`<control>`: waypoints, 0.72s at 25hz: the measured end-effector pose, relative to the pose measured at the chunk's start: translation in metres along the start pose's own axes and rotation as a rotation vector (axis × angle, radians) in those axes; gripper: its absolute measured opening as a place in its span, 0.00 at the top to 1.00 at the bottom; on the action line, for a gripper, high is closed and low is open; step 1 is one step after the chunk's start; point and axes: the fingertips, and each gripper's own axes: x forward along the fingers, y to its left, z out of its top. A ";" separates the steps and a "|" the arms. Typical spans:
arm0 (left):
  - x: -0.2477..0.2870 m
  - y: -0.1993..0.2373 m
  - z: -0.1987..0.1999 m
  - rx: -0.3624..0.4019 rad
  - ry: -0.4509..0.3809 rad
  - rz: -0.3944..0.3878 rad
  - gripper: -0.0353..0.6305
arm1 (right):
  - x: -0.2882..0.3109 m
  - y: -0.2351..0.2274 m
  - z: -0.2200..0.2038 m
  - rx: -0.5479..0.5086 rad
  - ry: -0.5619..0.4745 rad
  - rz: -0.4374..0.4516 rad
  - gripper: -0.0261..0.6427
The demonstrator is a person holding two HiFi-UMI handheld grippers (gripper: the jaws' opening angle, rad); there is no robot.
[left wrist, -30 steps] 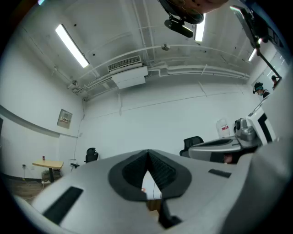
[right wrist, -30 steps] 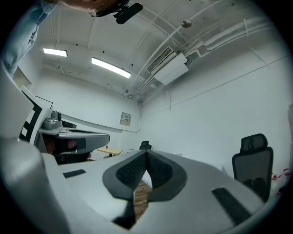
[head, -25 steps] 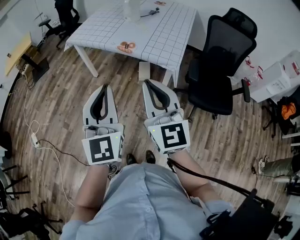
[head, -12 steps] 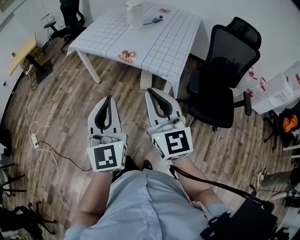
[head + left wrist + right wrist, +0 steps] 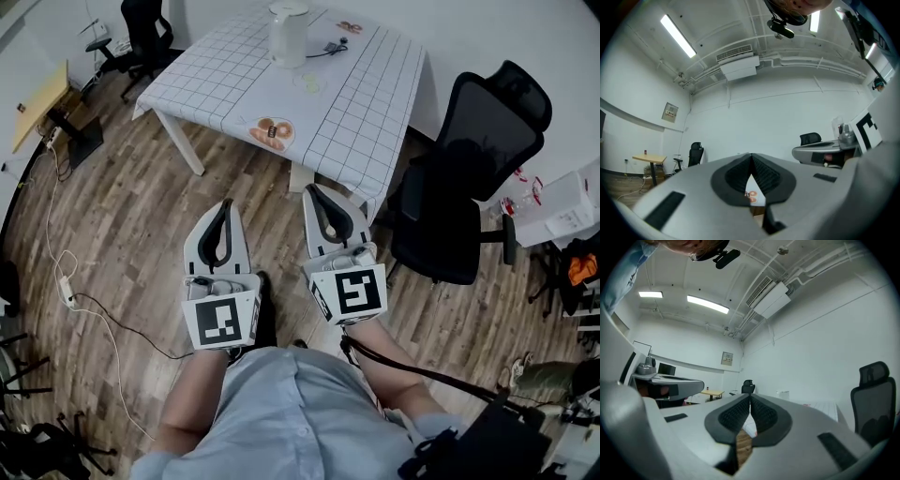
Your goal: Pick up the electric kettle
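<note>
A white electric kettle (image 5: 289, 32) stands at the far side of a white grid-patterned table (image 5: 347, 103); in the right gripper view the kettle (image 5: 783, 394) shows small and far off. Both grippers hover over the wood floor, short of the table's near edge. My left gripper (image 5: 225, 203) has its jaws together with nothing in them, and its tips (image 5: 751, 155) meet in the left gripper view. My right gripper (image 5: 312, 188) is likewise shut and empty, tips touching (image 5: 750, 397).
A round orange-and-white item (image 5: 273, 131) lies near the table's front edge, a dark cable (image 5: 330, 47) beside the kettle. A black office chair (image 5: 464, 187) stands right of the table, another chair (image 5: 141, 37) at far left. A power strip and cables (image 5: 66, 281) lie on the floor.
Both grippers have moved forward toward the table, which now shows closer and more fully, with the kettle in view. Both stayed shut.
</note>
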 end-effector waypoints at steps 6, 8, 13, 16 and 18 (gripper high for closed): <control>0.045 0.061 -0.017 -0.036 -0.020 -0.022 0.95 | 0.081 0.013 -0.003 -0.027 -0.018 -0.036 0.95; 0.042 0.086 -0.037 -0.010 -0.058 -0.035 0.95 | 0.094 0.033 -0.018 -0.059 -0.032 -0.051 0.95; 0.082 0.128 -0.040 -0.011 -0.108 -0.047 0.95 | 0.147 0.030 -0.015 -0.083 -0.047 -0.089 0.95; 0.103 0.139 -0.041 -0.017 -0.112 -0.058 0.95 | 0.169 0.021 -0.012 -0.095 -0.042 -0.105 0.95; 0.117 0.143 -0.045 -0.021 -0.110 -0.071 0.95 | 0.182 0.013 -0.013 -0.095 -0.040 -0.119 0.95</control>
